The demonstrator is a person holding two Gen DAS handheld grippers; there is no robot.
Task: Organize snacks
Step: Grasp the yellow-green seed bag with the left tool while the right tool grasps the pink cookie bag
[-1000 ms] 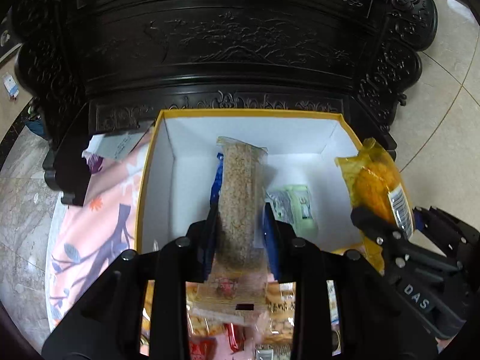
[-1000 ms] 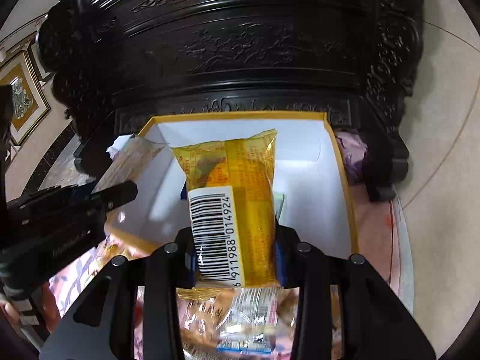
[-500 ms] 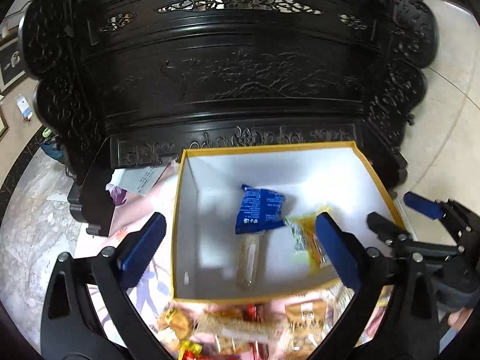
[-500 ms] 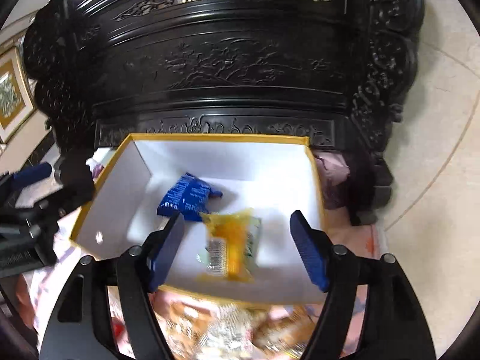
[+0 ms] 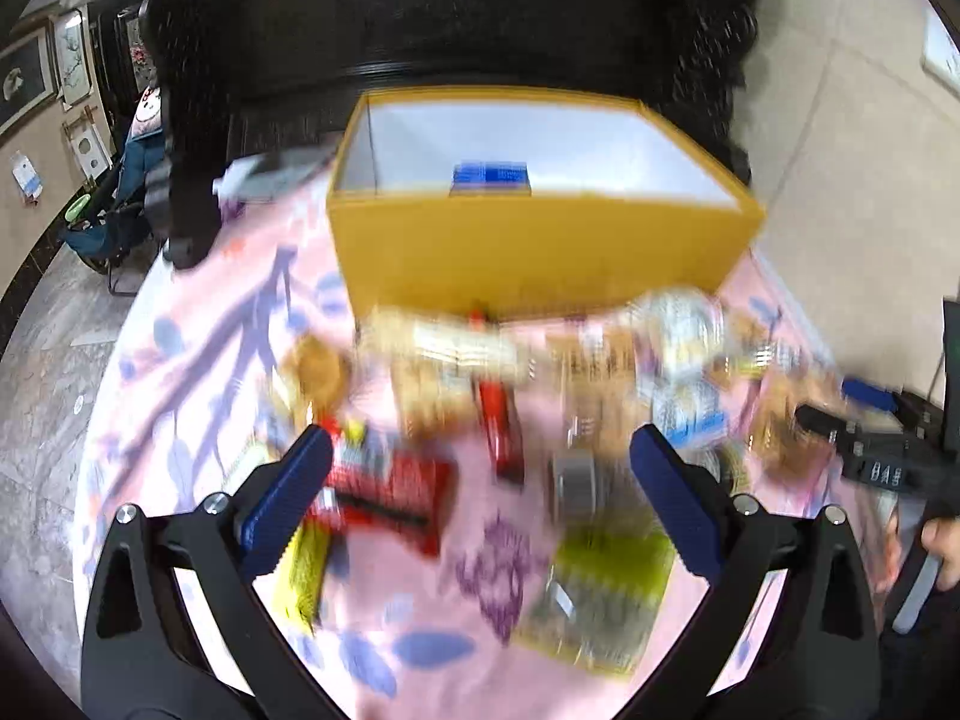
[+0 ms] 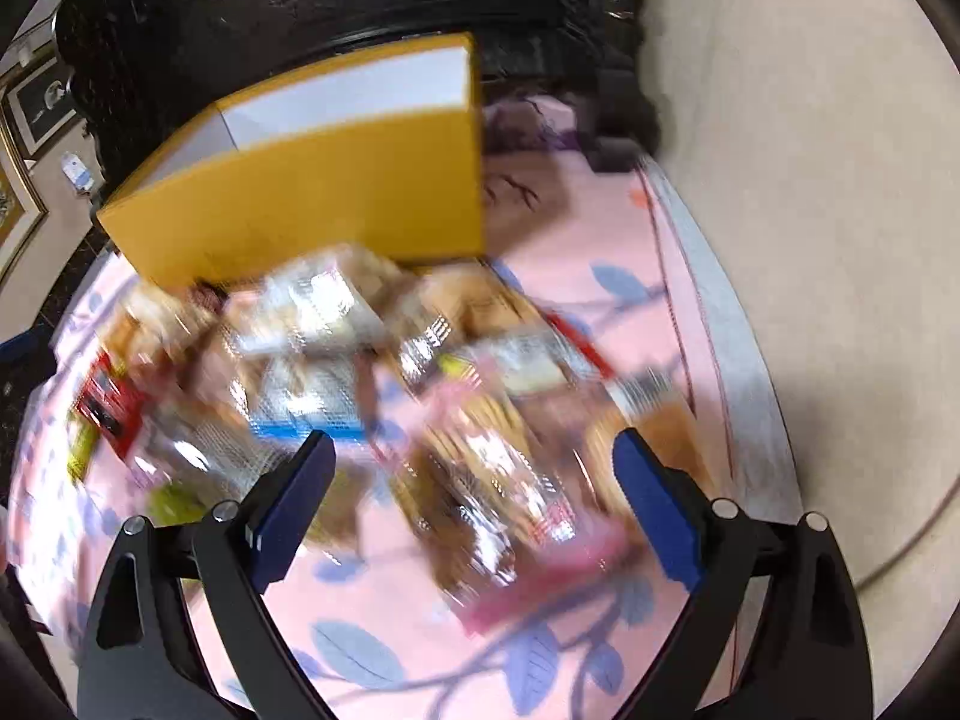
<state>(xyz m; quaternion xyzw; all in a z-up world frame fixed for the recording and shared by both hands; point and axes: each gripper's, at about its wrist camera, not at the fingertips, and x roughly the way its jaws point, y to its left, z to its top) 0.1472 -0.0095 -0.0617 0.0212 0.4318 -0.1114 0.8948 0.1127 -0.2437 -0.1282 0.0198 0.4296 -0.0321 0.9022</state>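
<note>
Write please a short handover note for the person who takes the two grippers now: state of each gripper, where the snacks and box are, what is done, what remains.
Left gripper: open, empty, above the loose snacks.
Right gripper: jaws opening, nothing between them, also above the pile.
Yellow box: at the far side of the pink cloth; a blue packet shows inside.
Left: many blurred snack packets lie on the cloth before the box, to be picked and boxed.

A pink leaf-patterned cloth (image 5: 210, 360) covers the table — dark carved furniture (image 5: 456, 6) behind, framed pictures (image 5: 36, 78) beyond.

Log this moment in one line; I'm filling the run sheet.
left tool: open, empty | right tool: opening, empty | snacks: scattered before yellow box
</note>
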